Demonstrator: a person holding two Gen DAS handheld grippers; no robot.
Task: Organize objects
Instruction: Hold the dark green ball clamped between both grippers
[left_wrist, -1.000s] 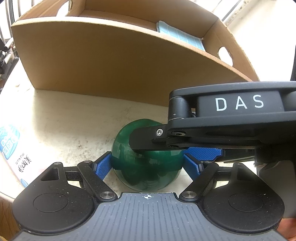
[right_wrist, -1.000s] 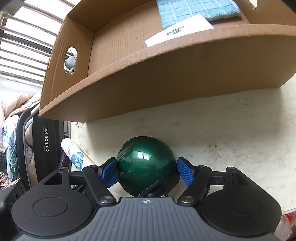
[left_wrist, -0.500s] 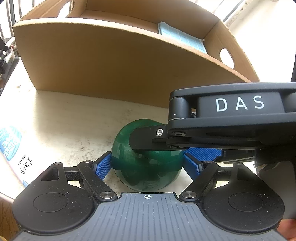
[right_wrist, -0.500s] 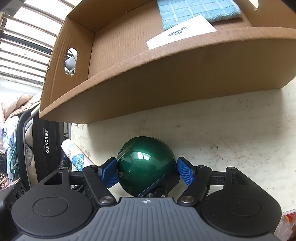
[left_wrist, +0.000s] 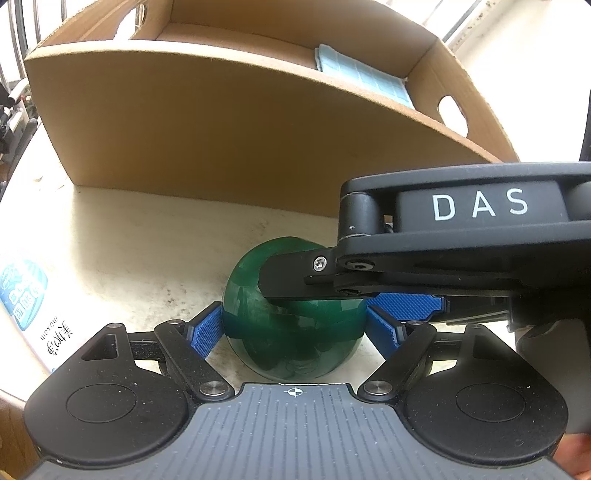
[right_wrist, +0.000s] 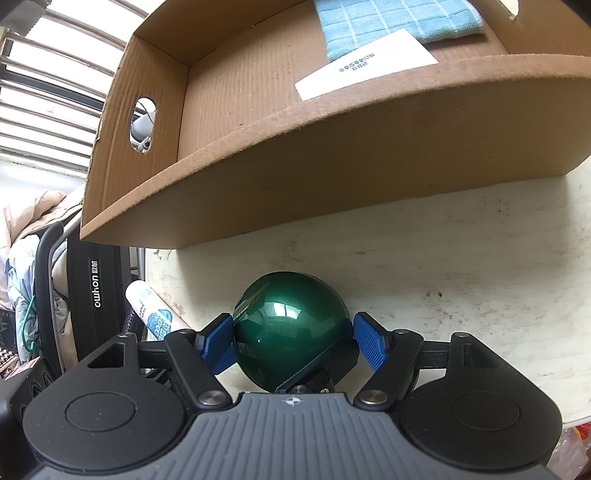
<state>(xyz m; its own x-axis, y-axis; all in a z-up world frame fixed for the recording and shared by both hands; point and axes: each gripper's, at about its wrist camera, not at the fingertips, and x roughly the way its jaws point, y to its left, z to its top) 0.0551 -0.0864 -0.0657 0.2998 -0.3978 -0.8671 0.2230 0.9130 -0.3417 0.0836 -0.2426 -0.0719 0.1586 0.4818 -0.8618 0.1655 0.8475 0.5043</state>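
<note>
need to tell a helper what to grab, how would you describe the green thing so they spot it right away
Find the open cardboard box on the pale tabletop. Just in front of its near wall sits a glossy dark green ball, clamped from two sides by blue gripper pads. It is the only round, shiny thing there; the nearby white tube is long and printed.

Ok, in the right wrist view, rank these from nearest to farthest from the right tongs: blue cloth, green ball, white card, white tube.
1. Green ball, between the pads of the right tongs.
2. White tube, just left, at the table edge.
3. White card, inside the cardboard box.
4. Blue cloth, at the back of the box.
</note>
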